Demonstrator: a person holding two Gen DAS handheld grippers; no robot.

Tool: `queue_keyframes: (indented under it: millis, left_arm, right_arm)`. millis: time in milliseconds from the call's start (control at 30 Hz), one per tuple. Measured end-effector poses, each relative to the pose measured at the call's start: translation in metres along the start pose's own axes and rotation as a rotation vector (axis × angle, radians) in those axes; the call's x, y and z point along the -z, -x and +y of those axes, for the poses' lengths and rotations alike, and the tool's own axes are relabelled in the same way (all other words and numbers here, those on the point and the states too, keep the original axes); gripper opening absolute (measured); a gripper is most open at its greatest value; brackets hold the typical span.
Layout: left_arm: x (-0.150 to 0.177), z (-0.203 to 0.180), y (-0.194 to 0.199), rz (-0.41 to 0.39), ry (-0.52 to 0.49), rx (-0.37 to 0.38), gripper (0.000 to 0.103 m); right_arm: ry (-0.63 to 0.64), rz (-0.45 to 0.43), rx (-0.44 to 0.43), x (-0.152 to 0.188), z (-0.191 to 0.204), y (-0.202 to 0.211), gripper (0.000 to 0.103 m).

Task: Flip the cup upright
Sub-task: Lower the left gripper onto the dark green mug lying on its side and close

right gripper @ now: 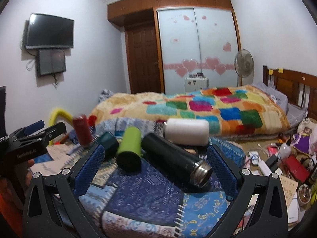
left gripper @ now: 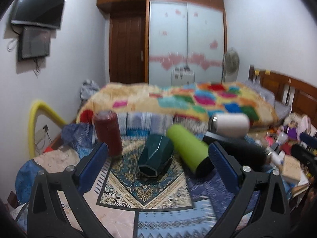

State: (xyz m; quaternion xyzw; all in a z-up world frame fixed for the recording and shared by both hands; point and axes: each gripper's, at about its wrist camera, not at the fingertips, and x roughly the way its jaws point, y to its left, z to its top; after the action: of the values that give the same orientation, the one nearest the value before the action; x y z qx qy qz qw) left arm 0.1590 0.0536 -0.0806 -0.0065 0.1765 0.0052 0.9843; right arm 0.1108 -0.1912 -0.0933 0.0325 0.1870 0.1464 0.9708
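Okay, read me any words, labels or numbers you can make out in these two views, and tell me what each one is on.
Left gripper, white lettering on its black body: blurred, not readable.
Wardrobe door, faint pink writing near the top: too small to read.
Paper sheet at the right edge, printed lines: too small to read.
Nothing legible on the cups.
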Motion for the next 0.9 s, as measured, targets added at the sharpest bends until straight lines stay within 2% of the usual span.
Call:
queue_keyframes:
  millis: [100,167,267,467,633,900]
  left_arm:
    - [0.012,0.015,-0.042,0.162,-0.007,0.032,0.091]
    - [0.018,0.023,-0.067,0.233,-0.017,0.039,0.090]
    - [0.024,0.034,-0.092,0.321,-0.063,0.004,0.090]
    - [0.029,0.036,-0.131,0.394,-0.149,-0.040,0.090]
    - [0.029,0.038,-0.156,0.456,-0.155,-0.012,0.090]
    - [0.039,0.025,-0.174,0.510,-0.153,0.018,0.078]
  right_arm:
    - [-0.012,0.036,0.008,0.005,-0.006,-0.014,0.103]
    - [-0.010,0.052,0.014,0.007,-0.009,-0.021,0.103]
    - [-0.006,0.067,0.014,0.007,-0.008,-0.029,0.103]
    - [-0.003,0.089,-0.013,0.005,-0.001,-0.052,0.103]
    - [0.018,0.098,-0.028,0.006,0.006,-0.069,0.103]
    - [0.036,0.122,-0.080,0.008,0.018,-0.085,0.103]
